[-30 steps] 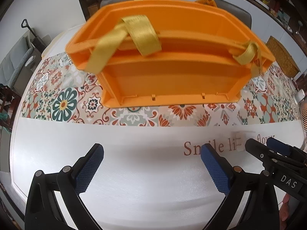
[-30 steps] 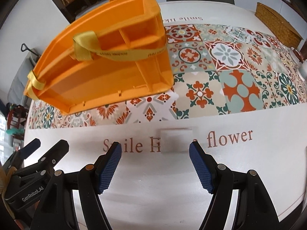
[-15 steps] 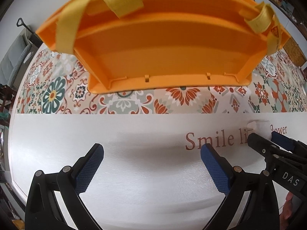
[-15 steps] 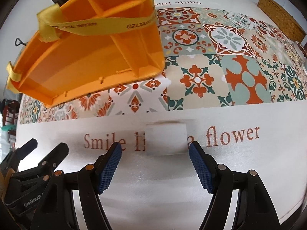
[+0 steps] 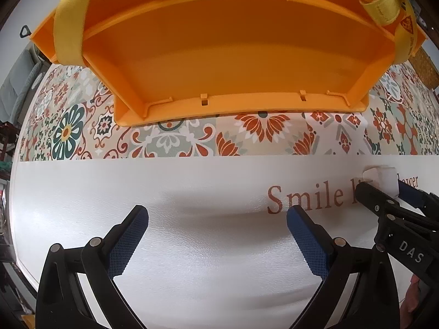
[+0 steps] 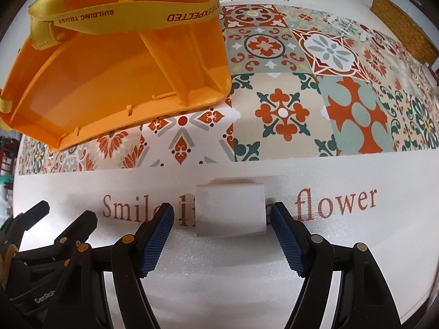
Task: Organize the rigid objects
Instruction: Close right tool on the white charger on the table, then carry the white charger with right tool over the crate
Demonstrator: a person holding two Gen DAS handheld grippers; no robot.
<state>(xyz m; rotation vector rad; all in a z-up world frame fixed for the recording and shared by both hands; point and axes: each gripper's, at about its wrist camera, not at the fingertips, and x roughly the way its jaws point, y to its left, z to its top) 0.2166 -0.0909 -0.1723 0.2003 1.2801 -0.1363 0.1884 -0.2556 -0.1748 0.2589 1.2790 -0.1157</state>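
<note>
A small white block [image 6: 230,211] lies on the white band of the tablecloth, over the printed words. My right gripper [image 6: 221,211] points down at it with one finger on each side. Its jaws are closing, and a gap still shows between each pad and the block. In the left wrist view the same block [image 5: 381,176] sits at the far right, behind the right gripper [image 5: 384,192]. My left gripper [image 5: 216,213] hangs open over bare white cloth with nothing between its fingers. An orange divided bin [image 6: 109,68] with a yellow ribbon [image 6: 137,13] stands behind on the patterned tiles.
The tablecloth [image 6: 356,115] carries a tile pattern beyond the white band. A wicker basket [image 6: 403,27] sits at the far right edge. The left gripper [image 6: 64,213] shows at the lower left of the right wrist view. The orange bin [image 5: 233,49] fills the top of the left wrist view.
Both grippers have sunk toward the table. The white block, earlier ahead of the right fingertips, now lies between them. The right jaws have narrowed a little.
</note>
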